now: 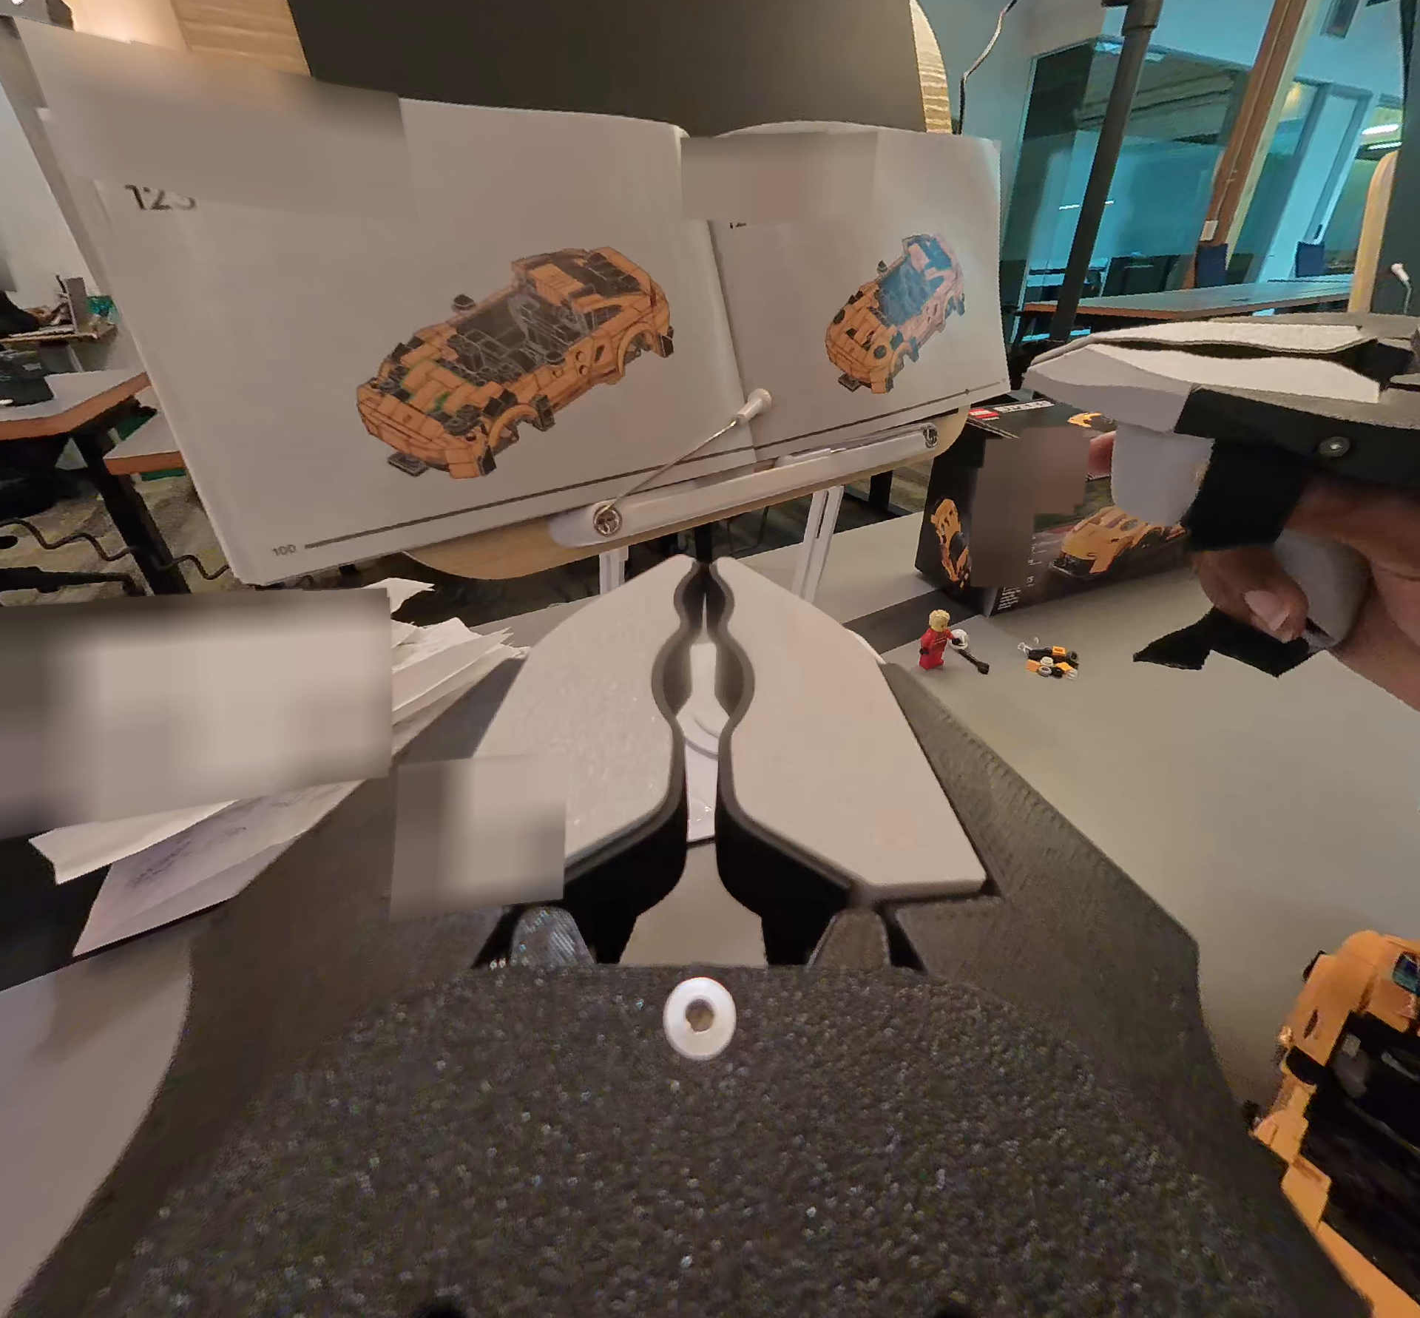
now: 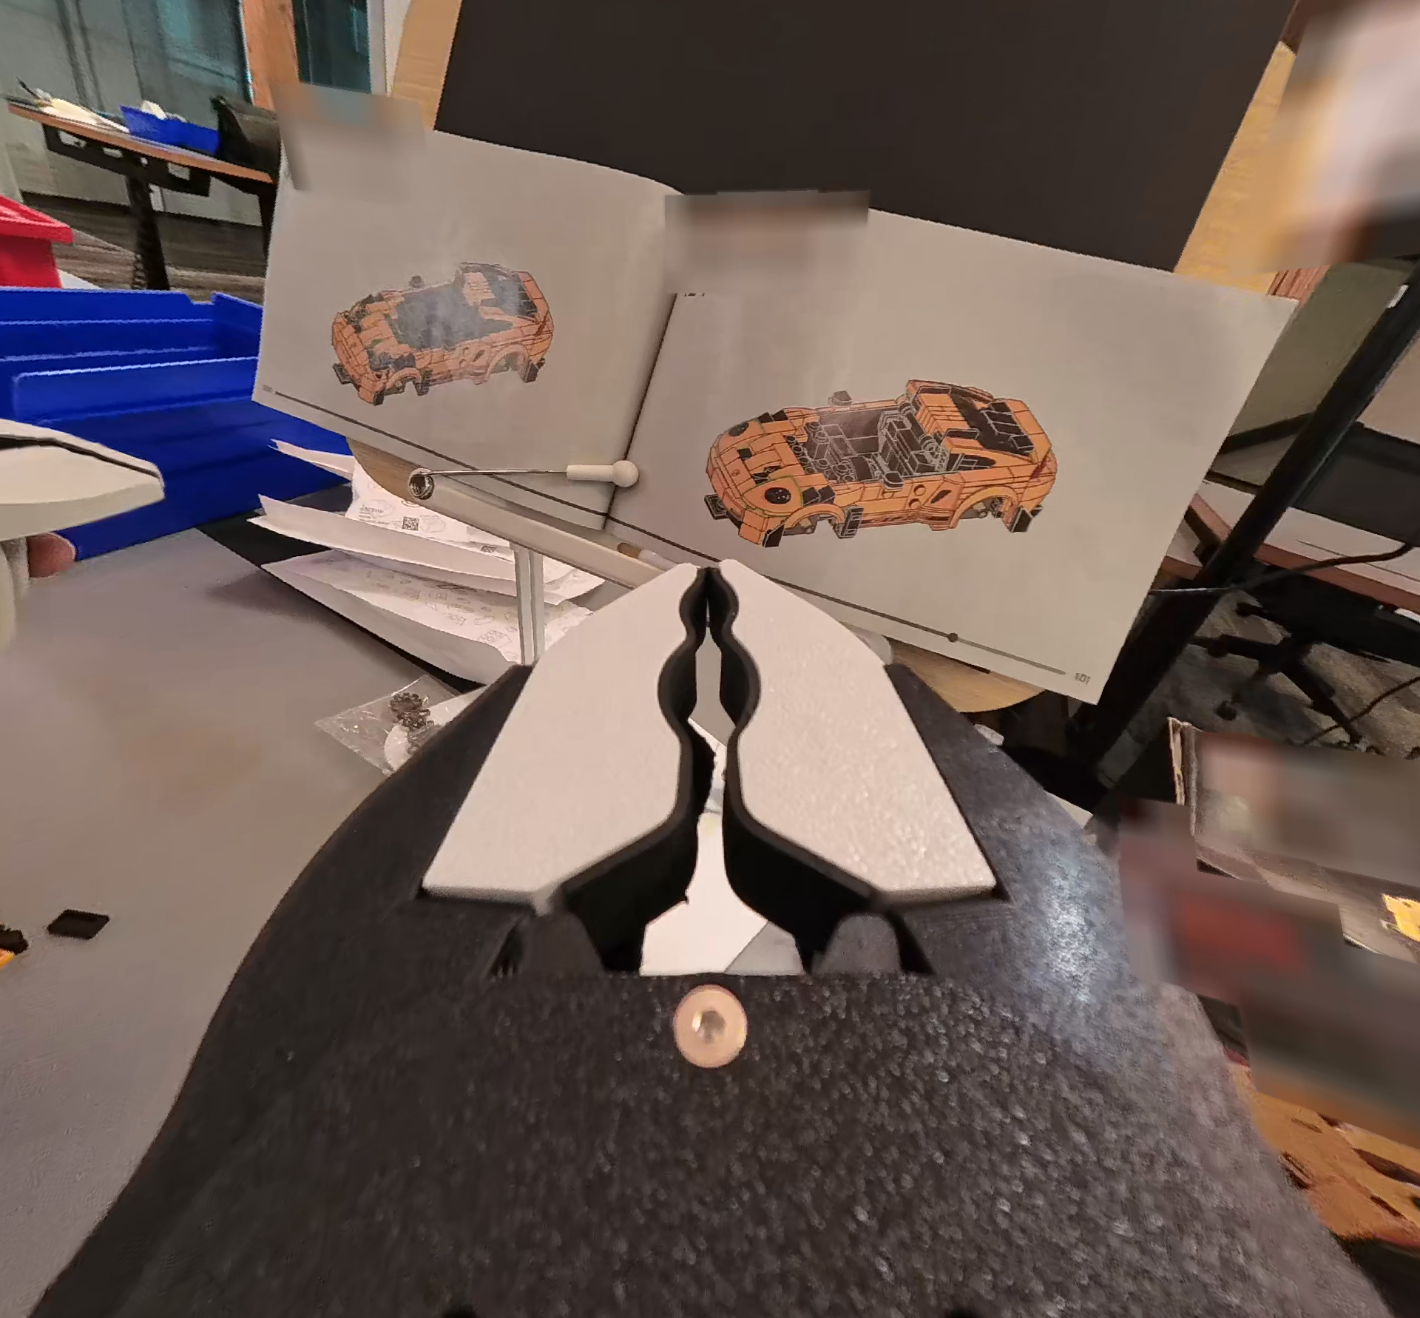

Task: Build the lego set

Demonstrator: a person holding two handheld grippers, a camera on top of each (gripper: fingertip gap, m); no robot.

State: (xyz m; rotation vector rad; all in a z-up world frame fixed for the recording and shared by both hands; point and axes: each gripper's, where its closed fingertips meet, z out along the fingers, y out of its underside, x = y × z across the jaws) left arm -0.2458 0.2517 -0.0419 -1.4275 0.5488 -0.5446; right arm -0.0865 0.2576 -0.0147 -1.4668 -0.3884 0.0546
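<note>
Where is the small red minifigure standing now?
In the left wrist view, the red minifigure stands on the grey table, right of centre, before the set's box and left of some loose pieces.

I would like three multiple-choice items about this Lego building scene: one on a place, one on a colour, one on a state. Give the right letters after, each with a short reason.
1. Where is the instruction booklet?
A. Propped open on a stand
B. Flat on the table
C. Inside the box

2. What colour is the minifigure suit?
A. Blue
B. Red
C. Green

3. How is the left gripper?
A. Wide open
B. Gripping a wheel
C. Shut, holding nothing

Answers:
1 A, a wire arm pins its open pages upright.
2 B, the figure standing by the Lego box wears red.
3 C, its fingertips meet with nothing between.
</note>
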